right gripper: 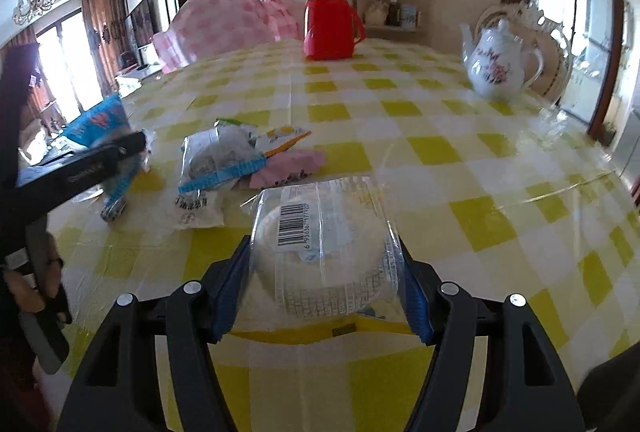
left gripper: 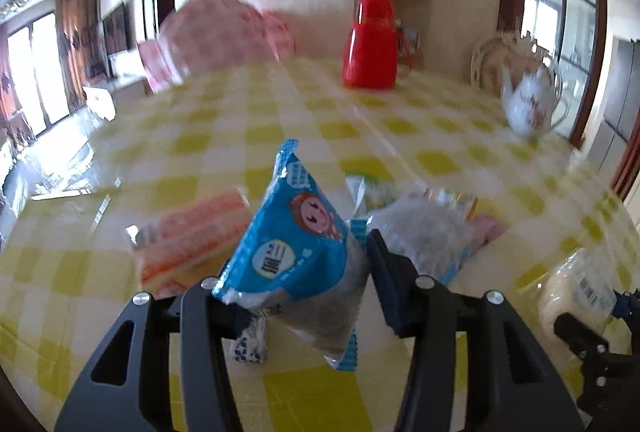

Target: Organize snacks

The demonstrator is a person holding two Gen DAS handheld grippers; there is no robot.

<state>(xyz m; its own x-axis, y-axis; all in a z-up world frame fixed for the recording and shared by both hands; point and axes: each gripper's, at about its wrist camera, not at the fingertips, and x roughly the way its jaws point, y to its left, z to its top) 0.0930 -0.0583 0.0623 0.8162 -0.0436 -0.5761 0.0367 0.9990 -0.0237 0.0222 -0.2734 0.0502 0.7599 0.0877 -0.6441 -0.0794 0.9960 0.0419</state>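
Yellow-checked counter, red thermos at the back: left gripper jaws pinch the blue packet; right gripper jaws clamp the clear barcode packet.

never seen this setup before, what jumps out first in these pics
Each gripper is shut on a snack: the left gripper lifts a blue packet over the yellow checked table, and the right gripper clamps a clear-wrapped bun with a barcode on top. Behind them a bright red flask stands at the far edge, with a flowered white teapot to its right.
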